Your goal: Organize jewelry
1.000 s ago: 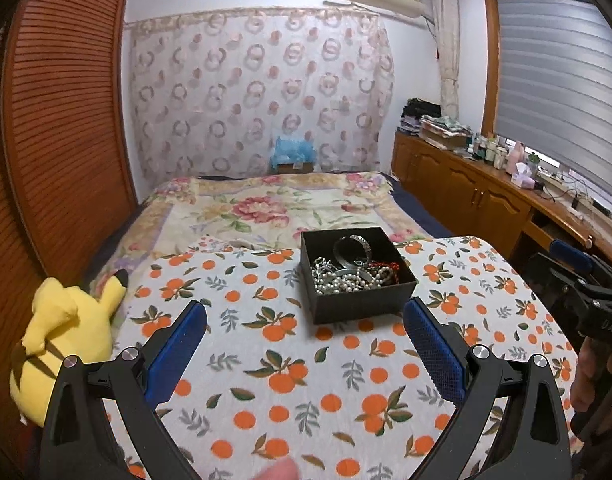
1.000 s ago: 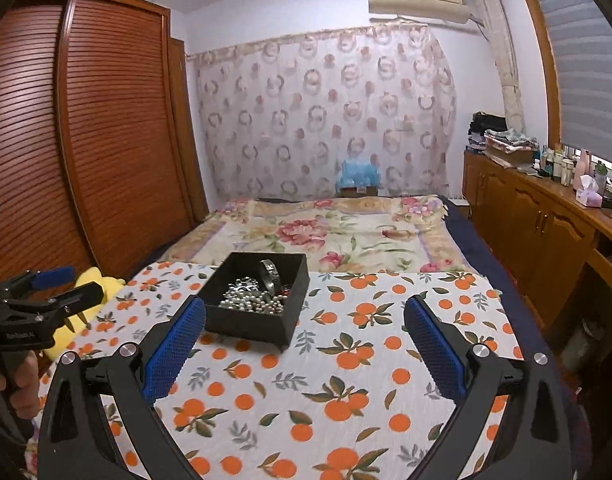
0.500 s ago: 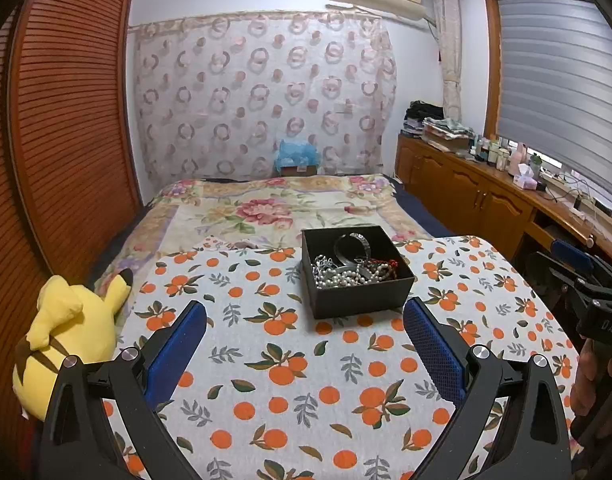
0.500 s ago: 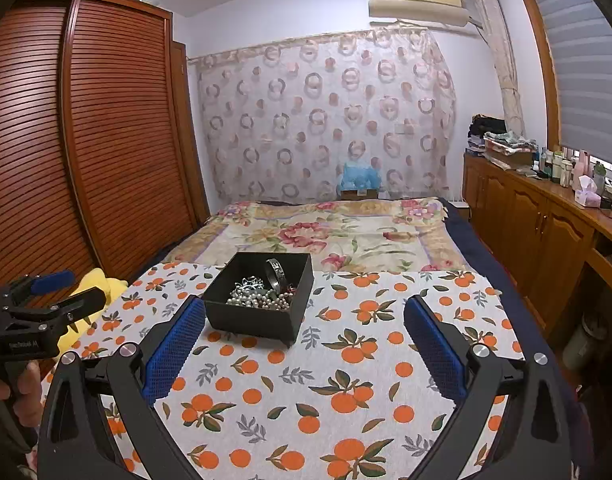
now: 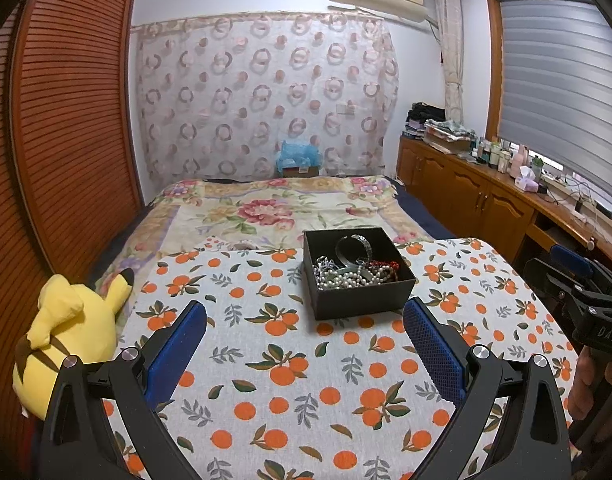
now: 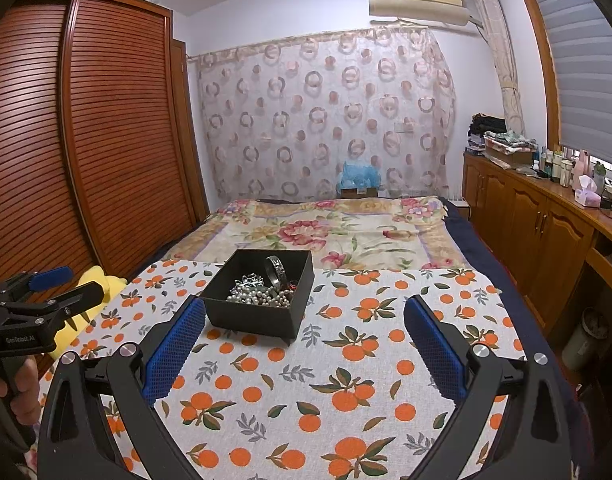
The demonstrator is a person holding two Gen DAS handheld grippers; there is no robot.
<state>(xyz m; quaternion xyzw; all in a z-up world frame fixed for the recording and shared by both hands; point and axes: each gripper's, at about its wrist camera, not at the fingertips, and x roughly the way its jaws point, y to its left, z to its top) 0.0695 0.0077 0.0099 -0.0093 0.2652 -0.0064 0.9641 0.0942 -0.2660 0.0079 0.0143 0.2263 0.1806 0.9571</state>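
Observation:
An open black jewelry box stands on the orange-print cloth; it also shows in the right wrist view. It holds pearl strands, a silver bangle standing on edge, and red beads. My left gripper is open and empty, held above the cloth, short of the box. My right gripper is open and empty, to the box's right and nearer than it; it also shows at the right edge of the left wrist view.
A yellow plush toy lies at the cloth's left edge. A floral bedspread stretches behind the box. A wooden wardrobe stands on the left, and a cabinet counter with bottles on the right.
Both grippers have drawn back and risen a little, so the box sits farther off in both views. Both stay open and empty.

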